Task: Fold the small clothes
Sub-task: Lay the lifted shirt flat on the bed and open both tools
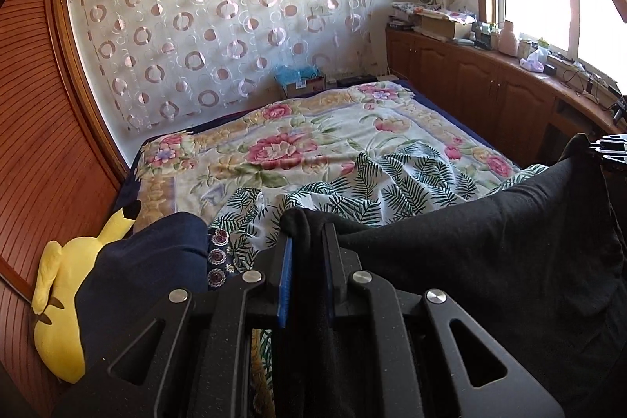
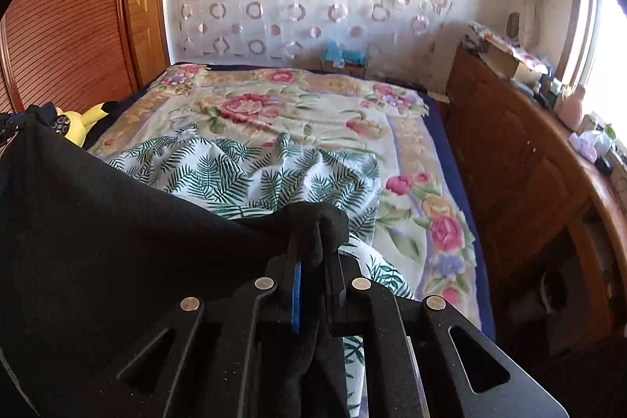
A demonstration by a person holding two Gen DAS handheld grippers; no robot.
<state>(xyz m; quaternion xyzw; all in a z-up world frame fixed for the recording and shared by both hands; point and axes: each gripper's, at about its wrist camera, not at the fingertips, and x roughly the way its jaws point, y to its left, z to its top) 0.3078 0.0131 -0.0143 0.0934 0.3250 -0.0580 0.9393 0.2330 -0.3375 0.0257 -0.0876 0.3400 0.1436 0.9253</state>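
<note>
A black garment (image 1: 490,241) hangs stretched between my two grippers above the bed. My left gripper (image 1: 307,241) is shut on one corner of it, the cloth bunched over the fingertips. My right gripper (image 2: 313,241) is shut on the other corner, and the black garment (image 2: 117,241) spreads off to the left of that view. The right gripper (image 1: 611,151) shows at the right edge of the left wrist view, the left gripper (image 2: 8,128) at the left edge of the right wrist view. A white garment with green fern print (image 1: 372,183) (image 2: 254,175) lies crumpled on the bed below.
The bed carries a floral blanket (image 1: 294,143) (image 2: 294,104). A dark navy cloth (image 1: 149,261) and a yellow plush toy (image 1: 62,308) (image 2: 84,122) lie at its left side by a wooden wardrobe (image 1: 39,143). Wooden cabinets with clutter (image 1: 490,73) (image 2: 529,151) run along the right under the window.
</note>
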